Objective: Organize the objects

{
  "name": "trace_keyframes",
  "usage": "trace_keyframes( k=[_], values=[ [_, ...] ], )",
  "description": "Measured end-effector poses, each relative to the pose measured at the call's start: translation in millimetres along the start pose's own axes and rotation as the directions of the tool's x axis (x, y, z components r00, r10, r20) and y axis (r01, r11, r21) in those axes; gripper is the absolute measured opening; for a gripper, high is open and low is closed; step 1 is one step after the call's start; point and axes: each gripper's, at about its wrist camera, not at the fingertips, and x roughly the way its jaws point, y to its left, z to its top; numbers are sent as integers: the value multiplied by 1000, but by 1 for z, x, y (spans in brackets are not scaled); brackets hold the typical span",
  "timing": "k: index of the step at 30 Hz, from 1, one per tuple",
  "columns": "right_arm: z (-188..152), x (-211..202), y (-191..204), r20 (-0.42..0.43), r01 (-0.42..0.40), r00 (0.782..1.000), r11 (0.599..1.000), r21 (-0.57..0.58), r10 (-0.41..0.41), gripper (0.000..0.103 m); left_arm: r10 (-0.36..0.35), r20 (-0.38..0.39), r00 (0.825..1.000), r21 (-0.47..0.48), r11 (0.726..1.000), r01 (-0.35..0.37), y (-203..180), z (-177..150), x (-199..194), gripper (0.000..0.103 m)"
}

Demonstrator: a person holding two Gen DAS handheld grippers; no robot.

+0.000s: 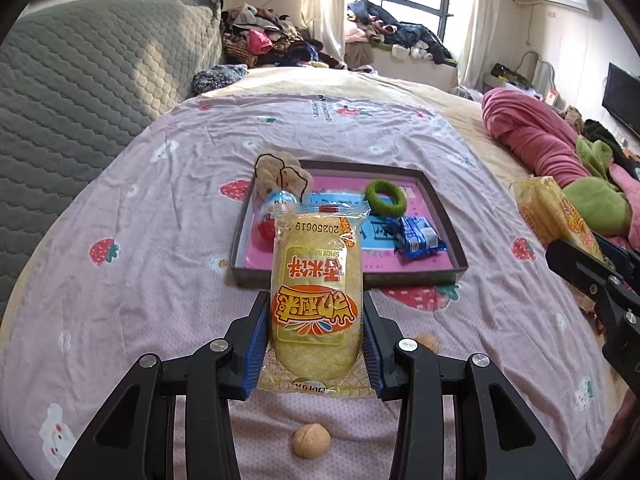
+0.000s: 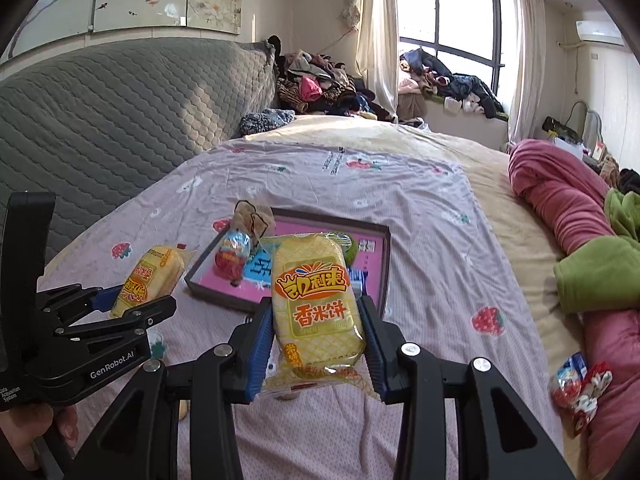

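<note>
Walnut [image 1: 311,440] lies loose on bedsheet [image 1: 160,240] beneath left gripper [image 1: 316,332], whose jaws clamp one rice cracker packet [image 1: 316,280]. Right gripper [image 2: 318,336] likewise clamps second packet [image 2: 318,304]. Both are held above the sheet, short of shallow box [image 1: 440,208]. Step judged: carry. Next: lower both into box, release. Only right view shows wrapped snacks [image 2: 580,384] by pink blanket [image 2: 560,200].

Grey quilted headboard [image 1: 80,80], clothes heap [image 1: 264,40] by window [image 2: 460,20], pink blanket [image 2: 560,200], wall TV [image 1: 622,96].

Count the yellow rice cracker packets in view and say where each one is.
2. One yellow packet is clamped in the left claw; the other packet is clamped in the right claw. More may be hidden.
</note>
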Motion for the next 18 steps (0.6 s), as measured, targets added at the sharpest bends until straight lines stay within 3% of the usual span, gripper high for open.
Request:
trace_keyframes(
  k=[18],
  values=[
    [40, 1, -5, 52, 22, 998, 1000, -3, -21, 42, -6, 41, 999, 16, 1000, 6, 3, 47, 3, 43]
  ],
)
